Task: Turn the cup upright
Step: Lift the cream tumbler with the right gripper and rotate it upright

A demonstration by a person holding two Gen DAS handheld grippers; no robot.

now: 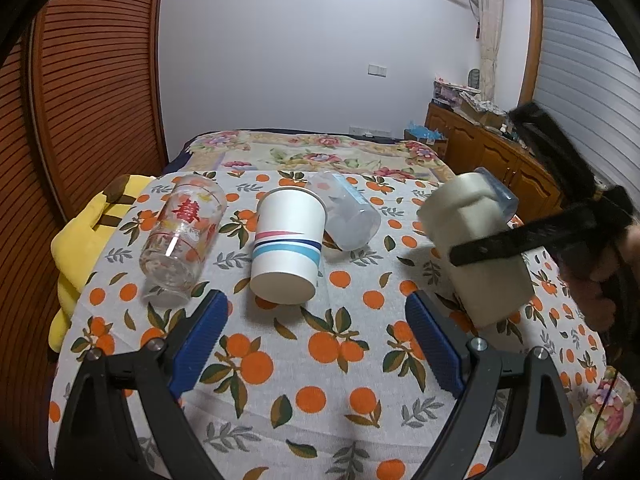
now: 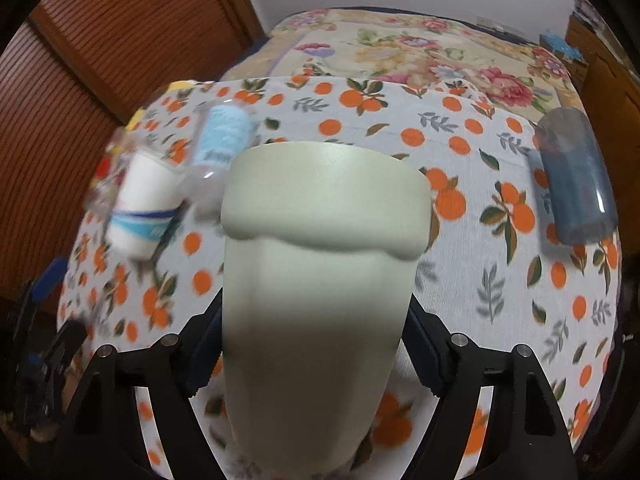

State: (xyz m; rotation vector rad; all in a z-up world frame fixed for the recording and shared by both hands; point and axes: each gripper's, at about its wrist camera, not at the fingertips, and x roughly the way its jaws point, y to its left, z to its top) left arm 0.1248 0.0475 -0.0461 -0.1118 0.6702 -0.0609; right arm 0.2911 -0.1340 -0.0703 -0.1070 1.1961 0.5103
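Observation:
My right gripper [image 2: 312,344] is shut on a cream ceramic cup [image 2: 316,280], gripping its sides; the cup fills the middle of the right wrist view. In the left wrist view the same cream cup [image 1: 476,248] is held tilted above the table's right side by the right gripper [image 1: 520,240]. My left gripper [image 1: 316,336] is open and empty, low over the tablecloth, just in front of a white paper cup [image 1: 286,246] lying on its side. A clear glass with red print [image 1: 182,236] lies to its left, a clear plastic cup [image 1: 346,212] behind it.
A blue translucent cup [image 2: 574,176] lies on its side at the table's right. The table [image 1: 320,380] has an orange-print cloth. A yellow plush [image 1: 84,232] sits at its left edge, a bed behind, a wooden door at left.

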